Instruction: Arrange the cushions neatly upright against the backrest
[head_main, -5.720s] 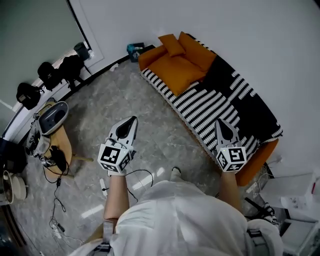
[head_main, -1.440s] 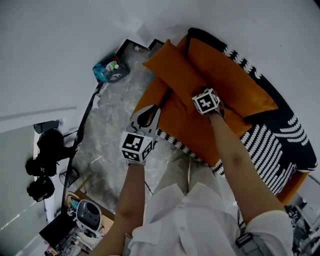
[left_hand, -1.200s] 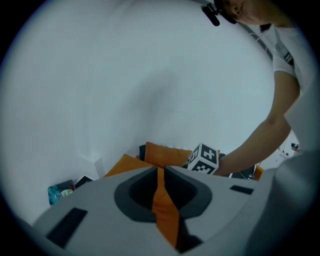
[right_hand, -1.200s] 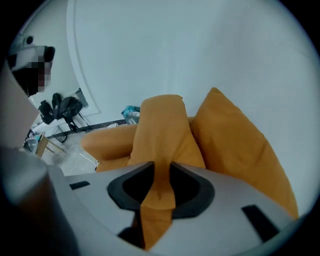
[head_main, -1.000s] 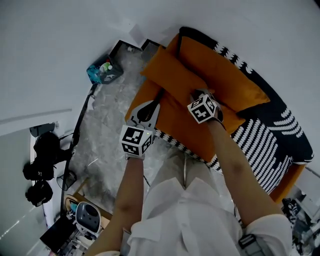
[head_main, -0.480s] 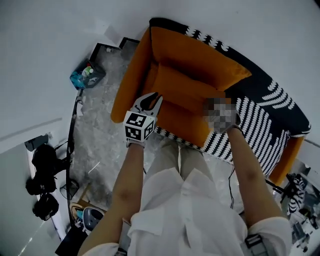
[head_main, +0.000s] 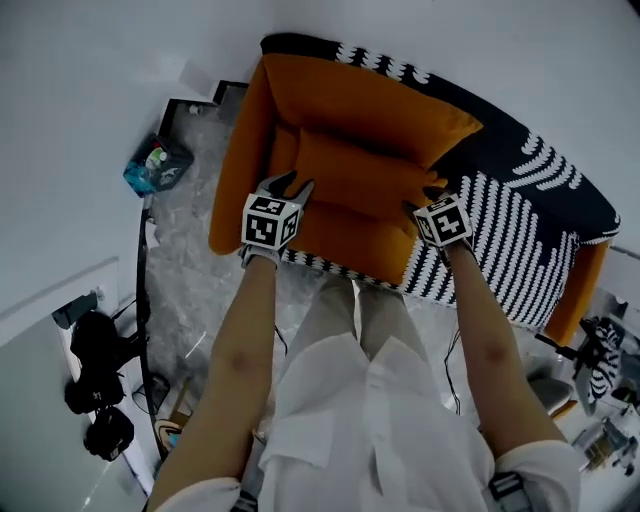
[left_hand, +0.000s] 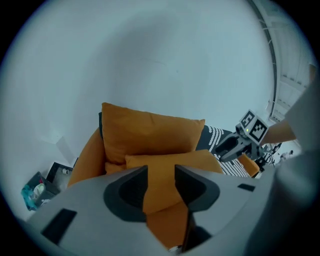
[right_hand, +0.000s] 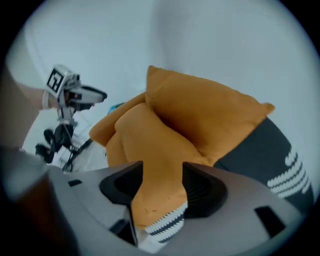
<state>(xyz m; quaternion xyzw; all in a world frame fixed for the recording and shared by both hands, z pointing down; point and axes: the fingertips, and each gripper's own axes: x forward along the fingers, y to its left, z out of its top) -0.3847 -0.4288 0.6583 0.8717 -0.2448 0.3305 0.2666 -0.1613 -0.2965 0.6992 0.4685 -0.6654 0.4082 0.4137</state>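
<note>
— Where are the cushions to be found?

— The large cushion (head_main: 365, 100) is seen upright against the back of the sofa (head_main: 235, 170), in the upper middle of the head view. The small cushion (head_main: 355, 175) is leaned against its front, just below it in the frame, on the orange seat (head_main: 340, 238).

— And around them?

— The right part of the sofa is covered by a black-and-white blanket (head_main: 520, 230).

— How are the tongs held?

— The left tongs (head_main: 292, 183) are placed at the small cushion's left end and the right tongs (head_main: 420, 198) at its right end. Both have just been opened, so the jaws are spread and nothing is pinched. The small cushion is seen beyond the gap in the left gripper view. The seat's striped front edge is seen in the right gripper view.
</note>
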